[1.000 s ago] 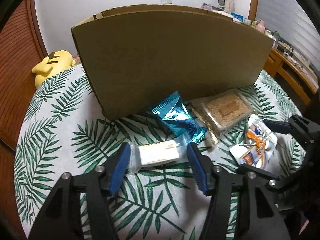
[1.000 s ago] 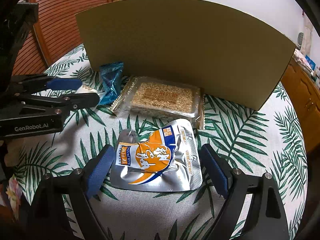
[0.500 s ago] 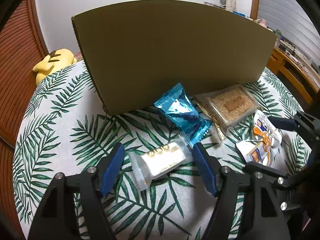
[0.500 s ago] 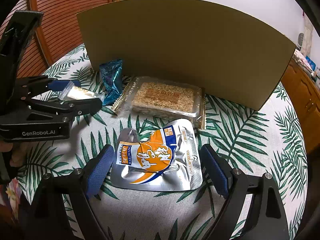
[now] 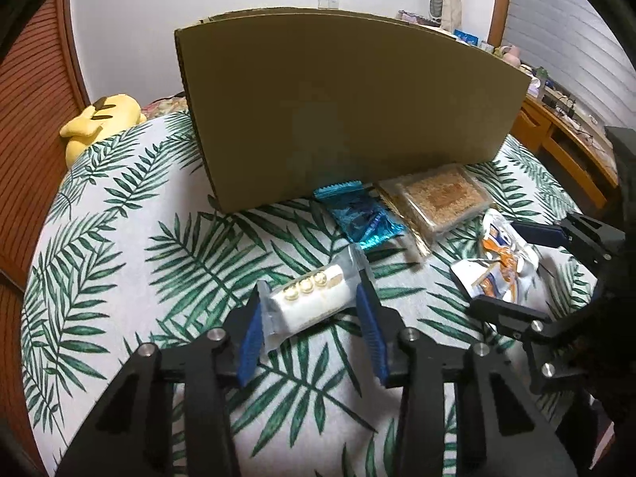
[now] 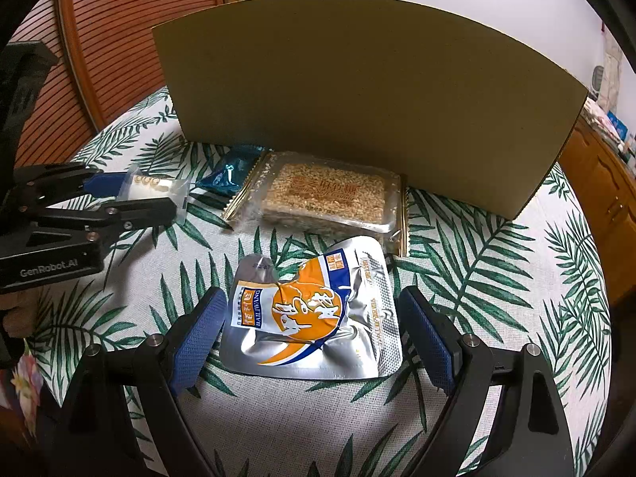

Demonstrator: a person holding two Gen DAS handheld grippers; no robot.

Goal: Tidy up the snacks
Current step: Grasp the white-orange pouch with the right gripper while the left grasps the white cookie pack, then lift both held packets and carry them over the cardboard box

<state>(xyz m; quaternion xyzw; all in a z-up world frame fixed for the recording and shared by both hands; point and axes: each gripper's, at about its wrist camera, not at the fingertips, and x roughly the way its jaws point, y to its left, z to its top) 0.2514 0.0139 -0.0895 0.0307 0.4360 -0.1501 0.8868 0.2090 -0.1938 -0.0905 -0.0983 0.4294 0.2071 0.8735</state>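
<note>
Palm-leaf cloth (image 5: 131,262) covers the round table, and on it the snacks lie in front of a tall cardboard box (image 5: 349,111). Since a second ago the small white bar (image 5: 308,304), in a clear crinkly wrapper with three gold circles printed on it, has come off the cloth and tilted: the left gripper (image 5: 310,318) now clamps it between its blue ribbed pads and holds it raised, so the first pick looks done and a lift toward the box is probably next. The right gripper (image 6: 312,332) has not moved; its fingers stand wide apart either side of the crumpled silver foil pouch (image 6: 314,314) with orange and blue print, touching neither edge clearly. Beyond lie a glossy blue foil sachet (image 5: 359,216), pillow-shaped, and a flat rectangular sesame brittle pack (image 6: 326,194) in clear film, both just beside the box wall. A yellow plush toy (image 5: 99,119) sits at the table's far left edge.
</note>
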